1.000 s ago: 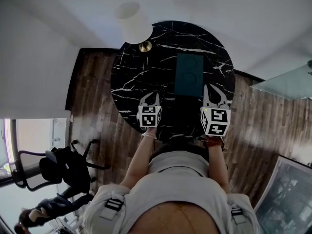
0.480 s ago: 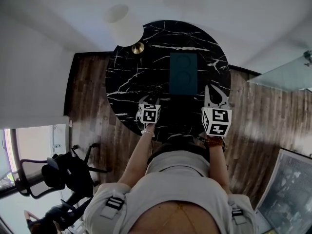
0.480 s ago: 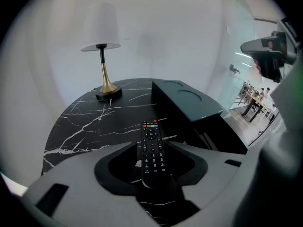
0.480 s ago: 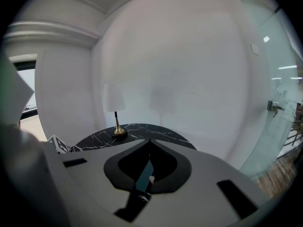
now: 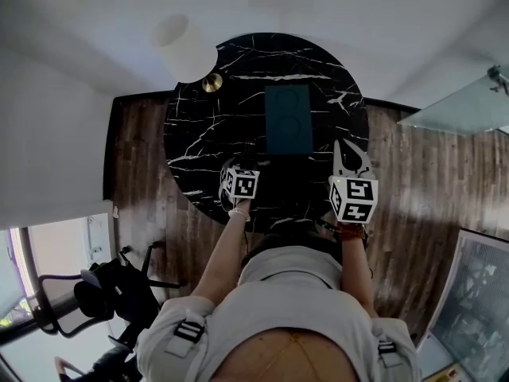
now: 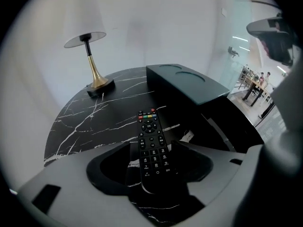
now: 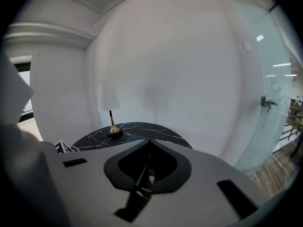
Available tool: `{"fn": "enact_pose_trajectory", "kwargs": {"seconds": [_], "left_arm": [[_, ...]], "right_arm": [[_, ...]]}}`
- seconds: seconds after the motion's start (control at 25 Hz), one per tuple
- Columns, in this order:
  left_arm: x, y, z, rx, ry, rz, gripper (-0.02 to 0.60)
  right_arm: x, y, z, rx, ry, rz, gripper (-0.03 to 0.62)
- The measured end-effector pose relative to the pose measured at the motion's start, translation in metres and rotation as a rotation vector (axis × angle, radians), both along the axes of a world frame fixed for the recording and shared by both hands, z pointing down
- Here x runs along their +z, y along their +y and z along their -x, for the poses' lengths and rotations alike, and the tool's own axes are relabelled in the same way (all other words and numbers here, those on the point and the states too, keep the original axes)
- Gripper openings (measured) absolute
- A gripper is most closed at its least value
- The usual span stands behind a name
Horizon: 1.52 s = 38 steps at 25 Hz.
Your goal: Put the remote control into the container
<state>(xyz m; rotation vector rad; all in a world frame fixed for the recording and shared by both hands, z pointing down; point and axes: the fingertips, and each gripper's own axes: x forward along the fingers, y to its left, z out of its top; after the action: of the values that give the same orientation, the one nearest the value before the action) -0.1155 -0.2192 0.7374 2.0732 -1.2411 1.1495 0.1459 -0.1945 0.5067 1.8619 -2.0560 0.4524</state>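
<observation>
A black remote control (image 6: 150,145) lies flat on the black marble table (image 6: 85,122), its coloured buttons pointing away. My left gripper (image 6: 151,149) straddles it, the jaws opening, with bare table showing beside the remote. Beyond it stands the dark teal container (image 6: 187,84), a long box with two round recesses in its top, seen in the head view as the container (image 5: 288,119) in the middle of the table. My left gripper (image 5: 237,168) is low near the table's front edge. My right gripper (image 5: 350,154) hovers at the front right, jaws shut and empty.
A lamp (image 5: 184,48) with a white shade and brass foot stands at the table's back left, also seen as the lamp (image 6: 90,41) in the left gripper view. Dark wood floor (image 5: 143,173) surrounds the round table. A glass panel (image 5: 461,110) stands to the right.
My left gripper has gone forward and down toward the table and now tilts. The right gripper has stayed where it was. The head view has shifted slightly.
</observation>
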Motion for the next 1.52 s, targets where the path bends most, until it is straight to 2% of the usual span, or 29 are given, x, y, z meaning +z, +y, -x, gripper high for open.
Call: {"fn": "enact_pose_trajectory", "kwargs": {"seconds": [0.24,0.48,0.72,0.96,1.28,1.52], "left_arm": [[0.009,0.001,-0.006,0.025,-0.009,0.033,0.262],[0.009,0.002,-0.007,-0.013,0.044,0.046,0.236],[0.010,0.005,-0.007,-0.030,0.052,0.054,0.229],[0.005,0.011,-0.003,-0.024,0.026,0.055,0.225],[-0.007,0.021,-0.007,-0.024,0.051,0.035,0.224],[-0.026,0.026,-0.008,-0.036,0.079,-0.010,0.222]], "right_arm": [[0.003,0.004,-0.010,0.025,0.000,0.006,0.011],[0.005,0.004,-0.015,0.035,-0.002,0.010,0.011],[0.006,0.004,-0.013,0.025,-0.021,0.009,0.011],[0.007,0.005,-0.014,0.020,-0.022,0.013,0.012],[0.009,0.006,-0.011,0.003,-0.026,0.012,0.011],[0.011,0.009,-0.006,-0.016,-0.027,0.015,0.011]]}}
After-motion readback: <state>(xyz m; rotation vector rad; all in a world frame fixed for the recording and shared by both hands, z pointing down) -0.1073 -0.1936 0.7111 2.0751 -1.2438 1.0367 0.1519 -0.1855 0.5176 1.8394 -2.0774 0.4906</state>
